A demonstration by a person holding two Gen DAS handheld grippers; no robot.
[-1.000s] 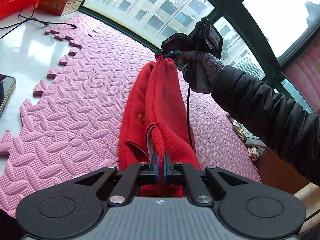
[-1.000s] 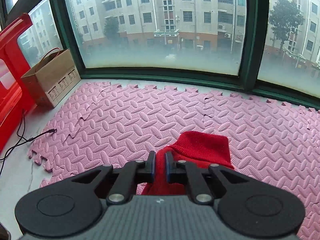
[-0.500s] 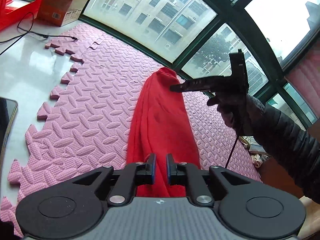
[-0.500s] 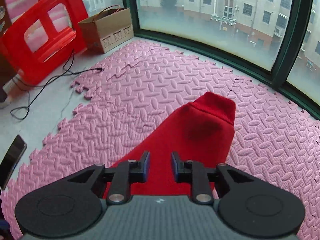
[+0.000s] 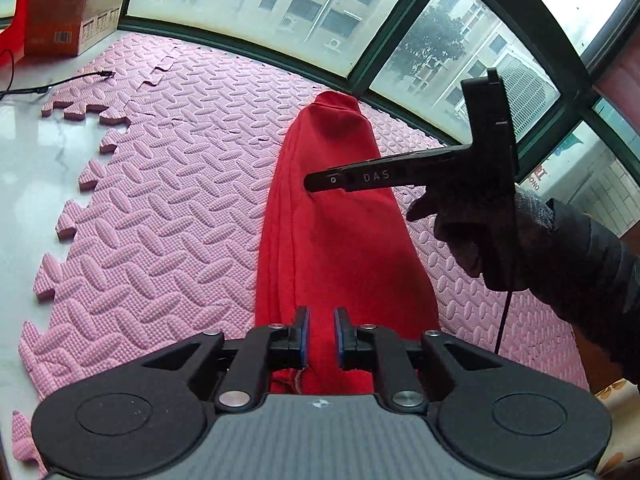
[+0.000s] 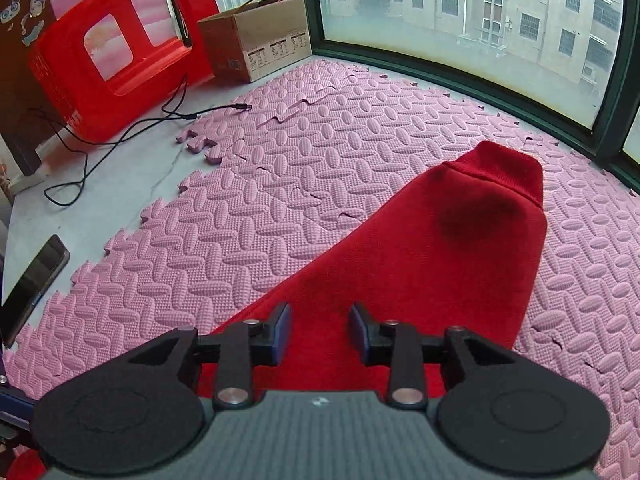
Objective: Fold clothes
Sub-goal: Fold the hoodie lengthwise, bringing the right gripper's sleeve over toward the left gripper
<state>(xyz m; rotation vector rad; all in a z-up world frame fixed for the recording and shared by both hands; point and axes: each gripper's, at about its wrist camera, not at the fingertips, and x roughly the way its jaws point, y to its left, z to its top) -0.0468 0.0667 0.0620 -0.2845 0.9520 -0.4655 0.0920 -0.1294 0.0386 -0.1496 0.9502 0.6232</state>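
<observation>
A red garment [image 5: 332, 216] lies folded lengthwise in a long strip on the pink foam mat [image 5: 168, 208], its ribbed end pointing at the window. It also shows in the right wrist view [image 6: 432, 256]. My left gripper [image 5: 320, 332] is open just above the near end of the strip, holding nothing. My right gripper [image 6: 320, 332] is open and empty, raised above the garment's middle. In the left wrist view the right gripper's fingers [image 5: 360, 178] hover over the far half.
A cardboard box [image 6: 256, 36] and a red plastic stool [image 6: 116, 60] stand by the window at the left. A black cable [image 6: 120, 132] and a phone [image 6: 32, 280] lie on the bare white floor [image 6: 104, 184] left of the mat. Window frame borders the mat's far edge.
Both grippers have let go of the garment and opened. The garment has dropped flat onto the mat. The right gripper has lifted and drawn back from the ribbed end.
</observation>
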